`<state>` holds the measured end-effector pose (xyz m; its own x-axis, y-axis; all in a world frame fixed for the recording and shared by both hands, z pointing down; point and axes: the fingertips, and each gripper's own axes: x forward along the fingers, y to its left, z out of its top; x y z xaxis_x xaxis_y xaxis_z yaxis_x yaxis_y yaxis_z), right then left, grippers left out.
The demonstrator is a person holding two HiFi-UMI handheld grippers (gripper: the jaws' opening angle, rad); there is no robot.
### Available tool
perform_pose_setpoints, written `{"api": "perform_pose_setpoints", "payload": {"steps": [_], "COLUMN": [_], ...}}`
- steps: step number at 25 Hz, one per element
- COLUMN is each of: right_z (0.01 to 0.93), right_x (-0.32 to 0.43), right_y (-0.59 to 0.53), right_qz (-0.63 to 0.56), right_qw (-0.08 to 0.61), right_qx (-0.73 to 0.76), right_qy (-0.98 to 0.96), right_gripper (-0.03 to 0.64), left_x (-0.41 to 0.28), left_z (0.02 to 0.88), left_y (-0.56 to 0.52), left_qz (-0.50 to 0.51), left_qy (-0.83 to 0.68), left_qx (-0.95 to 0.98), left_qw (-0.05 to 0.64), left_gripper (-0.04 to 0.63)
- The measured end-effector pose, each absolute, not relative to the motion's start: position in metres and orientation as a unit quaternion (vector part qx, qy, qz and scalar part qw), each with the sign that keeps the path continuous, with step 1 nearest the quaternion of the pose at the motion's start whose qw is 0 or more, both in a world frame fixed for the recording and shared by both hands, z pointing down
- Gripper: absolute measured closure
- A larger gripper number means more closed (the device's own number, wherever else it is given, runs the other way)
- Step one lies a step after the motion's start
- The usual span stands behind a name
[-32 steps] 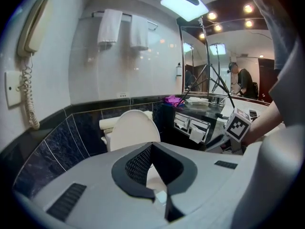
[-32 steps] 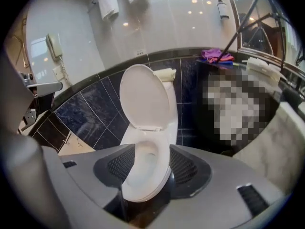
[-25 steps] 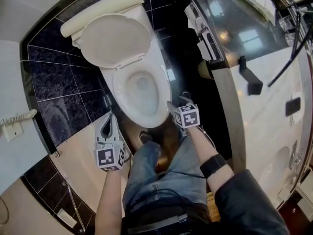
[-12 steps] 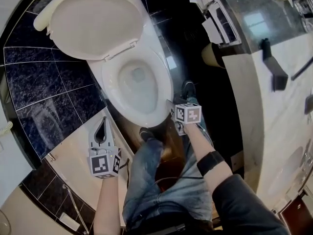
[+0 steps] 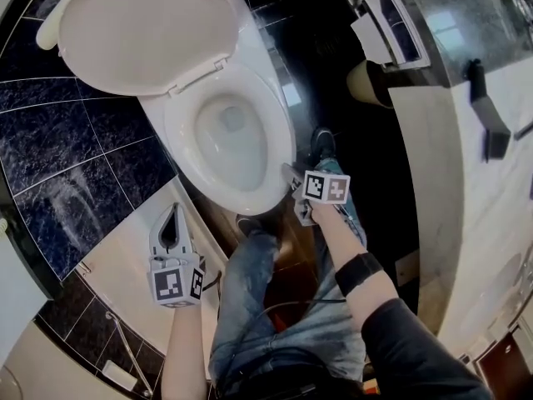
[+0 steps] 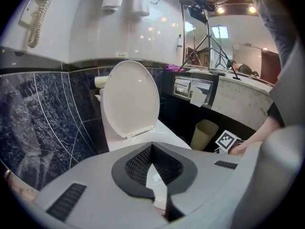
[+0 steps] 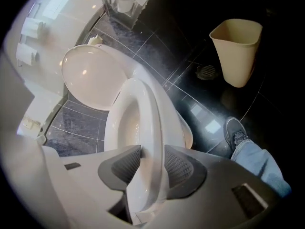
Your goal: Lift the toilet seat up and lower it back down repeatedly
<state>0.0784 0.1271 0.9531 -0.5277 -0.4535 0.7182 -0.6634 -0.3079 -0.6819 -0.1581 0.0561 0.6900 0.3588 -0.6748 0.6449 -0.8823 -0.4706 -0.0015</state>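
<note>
Compared with a second ago, the head camera is sitting closer over the toilet. The right gripper (image 5: 293,182) is now reaching onto the front right edge of the toilet seat (image 5: 179,140) instead of hovering beside it, and its marker cube (image 5: 326,187) is turned to a new face. Its jaws have just been closing, with the seat rim lying between them. The seat is resting flat on the bowl while the lid (image 5: 146,32) is standing raised behind it. The left gripper (image 5: 176,215) is staying off to the left, well apart from the bowl, over a pale surface (image 5: 125,265).

The right gripper view is showing what the head view is hiding. Both pads are sitting against the seat rim (image 7: 147,123), one on the inner edge and one on the outer, with a tan waste bin (image 7: 237,51) and a shoe (image 7: 237,130) beyond. The left gripper view is showing its fingers drawn together at the tips with nothing between them (the upright lid is filling the view beyond). Both forearms are stretching forward, and the grippers are angling downward.
</note>
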Motion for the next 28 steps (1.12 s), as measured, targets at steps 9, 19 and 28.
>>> {"api": "perform_pose_setpoints", "payload": {"steps": [9, 19, 28], "right_z": [0.951, 0.925, 0.838], "right_x": [0.08, 0.082, 0.086], "right_y": [0.127, 0.125, 0.111], "right_qz": [0.676, 0.687, 0.711], "right_qw": [0.047, 0.05, 0.039], "right_qx": [0.47, 0.449, 0.44], "right_qy": [-0.566, -0.569, -0.547], "right_gripper": [0.48, 0.488, 0.5], "left_x": [-0.151, -0.143, -0.14], "left_z": [0.71, 0.712, 0.696], "left_y": [0.07, 0.078, 0.12], "left_qz": [0.304, 0.302, 0.336], "left_qy": [-0.474, -0.47, -0.454], "left_qx": [0.805, 0.804, 0.795], "left_qw": [0.188, 0.202, 0.222], "left_gripper": [0.597, 0.597, 0.597]}}
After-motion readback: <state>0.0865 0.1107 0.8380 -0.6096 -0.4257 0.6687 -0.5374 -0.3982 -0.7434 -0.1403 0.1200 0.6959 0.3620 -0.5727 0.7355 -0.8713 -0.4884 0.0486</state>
